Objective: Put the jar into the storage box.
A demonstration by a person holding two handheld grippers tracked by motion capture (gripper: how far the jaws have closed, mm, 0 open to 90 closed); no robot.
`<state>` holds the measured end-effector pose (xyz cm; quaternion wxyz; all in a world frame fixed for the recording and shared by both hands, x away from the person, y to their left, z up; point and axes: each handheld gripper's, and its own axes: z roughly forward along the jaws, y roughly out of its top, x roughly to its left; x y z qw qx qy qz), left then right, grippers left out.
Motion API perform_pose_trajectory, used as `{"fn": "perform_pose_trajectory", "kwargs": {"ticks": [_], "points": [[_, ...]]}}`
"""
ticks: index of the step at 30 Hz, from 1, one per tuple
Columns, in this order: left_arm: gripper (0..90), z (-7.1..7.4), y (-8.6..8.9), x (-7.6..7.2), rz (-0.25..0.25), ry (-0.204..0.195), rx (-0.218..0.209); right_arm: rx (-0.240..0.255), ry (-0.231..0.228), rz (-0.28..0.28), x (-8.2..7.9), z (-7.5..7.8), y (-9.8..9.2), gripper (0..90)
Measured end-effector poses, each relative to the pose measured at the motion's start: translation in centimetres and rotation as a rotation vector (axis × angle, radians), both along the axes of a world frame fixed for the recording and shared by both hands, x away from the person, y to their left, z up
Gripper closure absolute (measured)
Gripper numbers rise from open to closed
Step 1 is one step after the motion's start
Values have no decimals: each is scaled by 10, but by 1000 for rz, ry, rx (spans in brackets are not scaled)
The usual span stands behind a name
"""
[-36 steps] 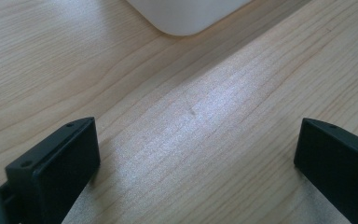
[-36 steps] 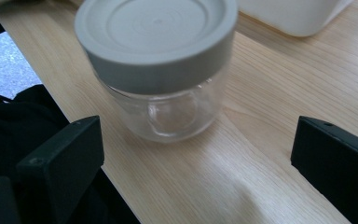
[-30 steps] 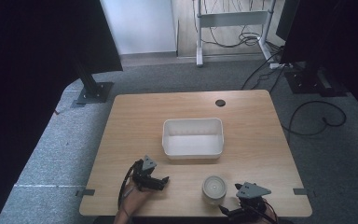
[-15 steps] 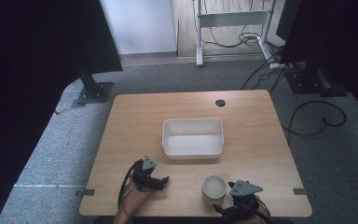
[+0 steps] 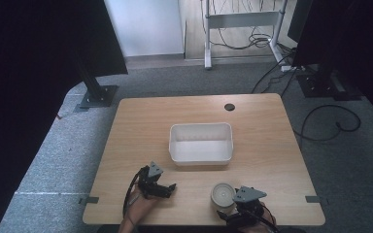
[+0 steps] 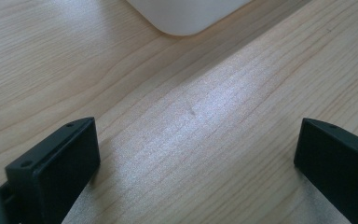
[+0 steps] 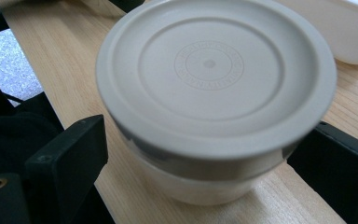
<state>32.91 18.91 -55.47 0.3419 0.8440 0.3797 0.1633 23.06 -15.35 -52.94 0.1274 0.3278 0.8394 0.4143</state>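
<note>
We find the right tongs [image 7: 205, 158] open astride the lidded tub [image 7: 214, 93] at the desk's [image 5: 272, 145] 6 o'clock edge; left tongs [image 6: 196, 154] open, empty; close squarely below the lid

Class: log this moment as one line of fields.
right hand-held gripper: open, jaws flanking lidded container | left hand-held gripper: open, empty | white bin: mid-table

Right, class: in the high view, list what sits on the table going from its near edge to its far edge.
Right gripper → lidded round container → white rectangular tub → dark round hole in the tabletop.
</note>
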Motion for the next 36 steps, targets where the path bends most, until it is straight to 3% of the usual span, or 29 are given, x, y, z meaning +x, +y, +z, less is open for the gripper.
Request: {"fn": "perform_pose_trajectory", "kwargs": {"ticks": [18,22,26,36], "points": [[0,0,0,0,0,0,0,1,7,-22,11,-3,11,83],[0,0,0,0,0,0,0,6,-4,-30,11,-4,13,87],[0,0,0,0,0,0,0,-18,-29,-48,9,-2,16,95],[0,0,0,0,0,0,0,-17,-27,-74,14,1,16,95]]}}
